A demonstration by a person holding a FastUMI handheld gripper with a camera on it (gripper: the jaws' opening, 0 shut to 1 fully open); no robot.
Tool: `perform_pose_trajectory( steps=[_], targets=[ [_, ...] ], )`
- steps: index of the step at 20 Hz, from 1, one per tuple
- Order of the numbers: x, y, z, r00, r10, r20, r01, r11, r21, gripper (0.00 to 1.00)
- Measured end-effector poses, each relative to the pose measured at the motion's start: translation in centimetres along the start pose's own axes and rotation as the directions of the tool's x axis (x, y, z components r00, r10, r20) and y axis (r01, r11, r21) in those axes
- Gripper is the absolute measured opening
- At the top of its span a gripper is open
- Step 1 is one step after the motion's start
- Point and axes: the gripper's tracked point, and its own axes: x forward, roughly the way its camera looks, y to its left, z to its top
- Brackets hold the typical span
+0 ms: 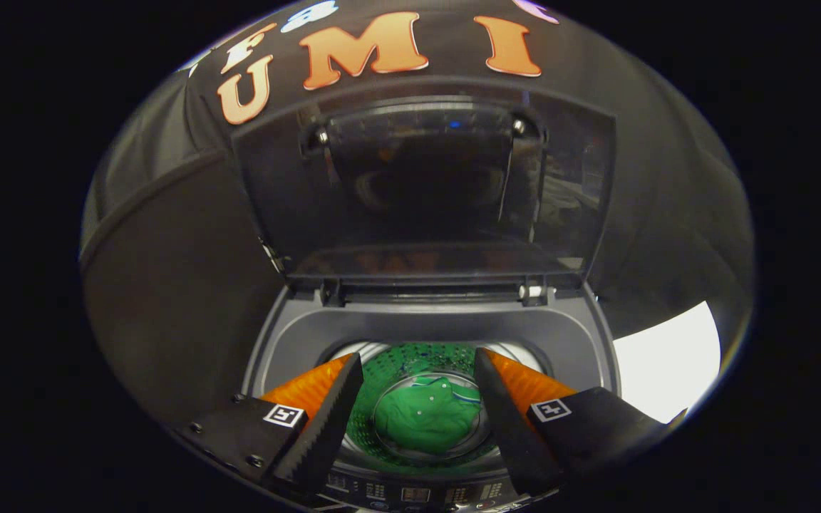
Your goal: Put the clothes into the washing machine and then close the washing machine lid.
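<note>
Two fingers of the gripper (417, 360) stand wide apart over the washing machine (296, 335), holding nothing. Between them, down in the drum (375, 420), lies a green garment (428, 420). At twelve o'clock from it the dark lid (425, 178) stands raised and upright. Toward four o'clock, beyond the machine, a white patch (667, 360) glows.
</note>
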Motion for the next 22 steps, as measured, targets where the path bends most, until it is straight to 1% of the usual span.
perform_pose_trajectory(
  steps=[3, 5, 8, 10, 11, 14, 16, 18, 22],
  targets=[
    [-3.4, -0.1, 4.8, 0.994, 0.004, 0.105, -0.007, 0.999, 0.031, 0.99],
    [-5.5, -0.5, 9.0, 0.982, 0.002, 0.189, -0.011, 0.999, 0.05, 0.99],
    [-7.8, -1.1, 16.4, 0.947, -0.008, 0.322, -0.008, 0.999, 0.049, 0.99],
    [-8.4, -0.9, 20.9, 0.925, -0.003, 0.381, -0.009, 0.999, 0.032, 0.99],
    [-8.3, -0.4, 22.9, 0.915, 0.01, 0.402, -0.022, 0.999, 0.027, 0.99],
    [-7.1, 0.6, 27.8, 0.903, 0.026, 0.428, -0.043, 0.999, 0.03, 0.99],
    [-5.1, 0.7, 29.5, 0.908, 0.015, 0.419, -0.031, 0.999, 0.031, 0.99],
    [-2.7, 0.9, 29.9, 0.924, 0.011, 0.383, -0.019, 1.0, 0.017, 0.99],
    [3.0, 1.5, 28.9, 0.958, 0.011, 0.285, -0.012, 1.0, 0.004, 0.99]
  ],
)
